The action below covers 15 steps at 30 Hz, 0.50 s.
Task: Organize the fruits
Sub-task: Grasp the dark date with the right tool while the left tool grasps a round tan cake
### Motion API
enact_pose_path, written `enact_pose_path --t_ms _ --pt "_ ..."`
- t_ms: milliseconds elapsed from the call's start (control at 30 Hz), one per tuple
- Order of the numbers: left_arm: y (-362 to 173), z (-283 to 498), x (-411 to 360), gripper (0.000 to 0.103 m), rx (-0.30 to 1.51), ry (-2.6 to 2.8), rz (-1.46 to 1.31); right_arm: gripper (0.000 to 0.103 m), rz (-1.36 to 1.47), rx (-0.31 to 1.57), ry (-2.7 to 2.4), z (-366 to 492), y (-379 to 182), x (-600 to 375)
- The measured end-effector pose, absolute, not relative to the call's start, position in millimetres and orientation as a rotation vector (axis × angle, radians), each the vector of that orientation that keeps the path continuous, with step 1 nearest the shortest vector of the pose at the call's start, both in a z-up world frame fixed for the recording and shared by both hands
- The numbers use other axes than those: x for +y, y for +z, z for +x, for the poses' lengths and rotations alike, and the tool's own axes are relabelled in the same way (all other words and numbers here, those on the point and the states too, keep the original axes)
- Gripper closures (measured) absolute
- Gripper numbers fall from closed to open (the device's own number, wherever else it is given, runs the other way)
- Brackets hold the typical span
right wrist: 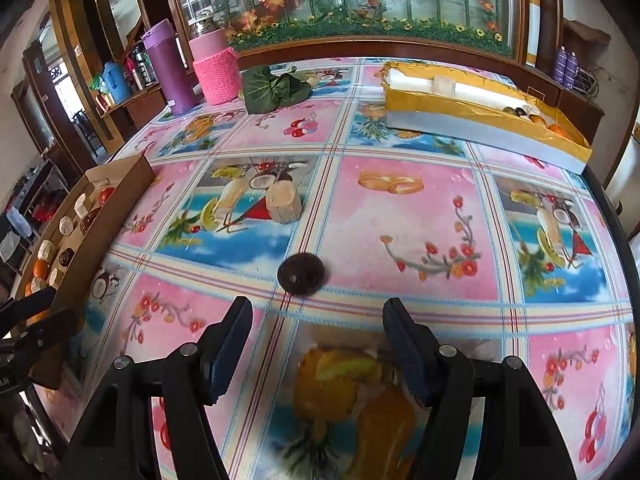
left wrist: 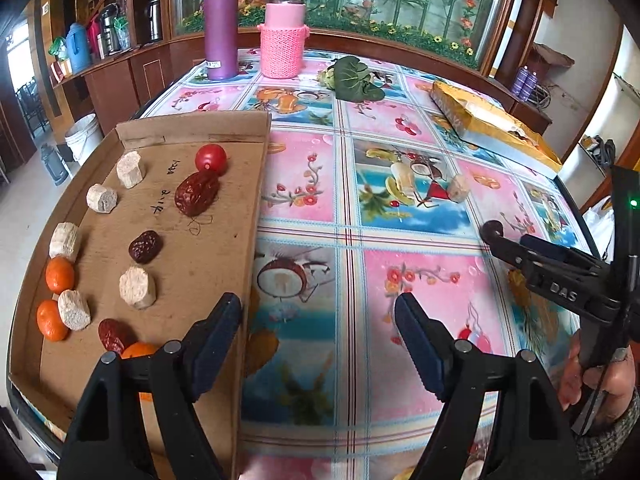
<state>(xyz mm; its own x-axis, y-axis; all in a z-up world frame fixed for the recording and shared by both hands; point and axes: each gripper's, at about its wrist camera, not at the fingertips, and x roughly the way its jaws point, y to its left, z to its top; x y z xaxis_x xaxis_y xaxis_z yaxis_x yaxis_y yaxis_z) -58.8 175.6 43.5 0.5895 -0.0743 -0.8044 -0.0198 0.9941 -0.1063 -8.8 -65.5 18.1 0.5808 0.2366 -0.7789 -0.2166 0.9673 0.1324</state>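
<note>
Right gripper (right wrist: 318,344) released, nothing between its jaws, poised over the counter (right wrist: 400,216) just short of a dark date (right wrist: 301,273) lying loose on the flowered cloth. Left gripper (left wrist: 318,340) likewise released and empty, hanging beside the right edge of the cardboard tray (left wrist: 192,128) at the left.

Holds sorted fruit already, that tray: a cherry tomato (left wrist: 211,158) at the far end, a large red date (left wrist: 197,194) touching it, a darker one (left wrist: 145,246) nearer, pale cane chunks (left wrist: 137,288) spread along the left wall and middle, oranges (left wrist: 60,275) at the near left. Still loose on the counter: the dark date near the right gripper, and one cane chunk (right wrist: 284,204) farther off, just left of centre. Far right, a yellow box (right wrist: 488,116) with a few fruits in its right end. Beyond reach at the back, a purple flask (right wrist: 168,68), a pink bottle (right wrist: 216,68) and a green leaf (right wrist: 272,90).

Step in hand, by the look of it: reaching for the loose date. Calls next for easing forward and down until the date sits between the pads, then closing gently, since round and likely to roll. Destination not certain; the tray, with its other dates, seems the likelier.
</note>
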Motion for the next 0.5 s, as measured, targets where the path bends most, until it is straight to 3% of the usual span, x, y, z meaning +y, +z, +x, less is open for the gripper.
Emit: enact_pose_path --t_ms 200,500 --pt "54 -44 164 0.025 0.907 -0.039 -0.079 0.074 -0.008 0.908 0.286 10 13 -53" --pt "40 26 92 0.026 0.903 -0.199 0.029 0.075 -0.081 0.806 0.235 -1 24 -60"
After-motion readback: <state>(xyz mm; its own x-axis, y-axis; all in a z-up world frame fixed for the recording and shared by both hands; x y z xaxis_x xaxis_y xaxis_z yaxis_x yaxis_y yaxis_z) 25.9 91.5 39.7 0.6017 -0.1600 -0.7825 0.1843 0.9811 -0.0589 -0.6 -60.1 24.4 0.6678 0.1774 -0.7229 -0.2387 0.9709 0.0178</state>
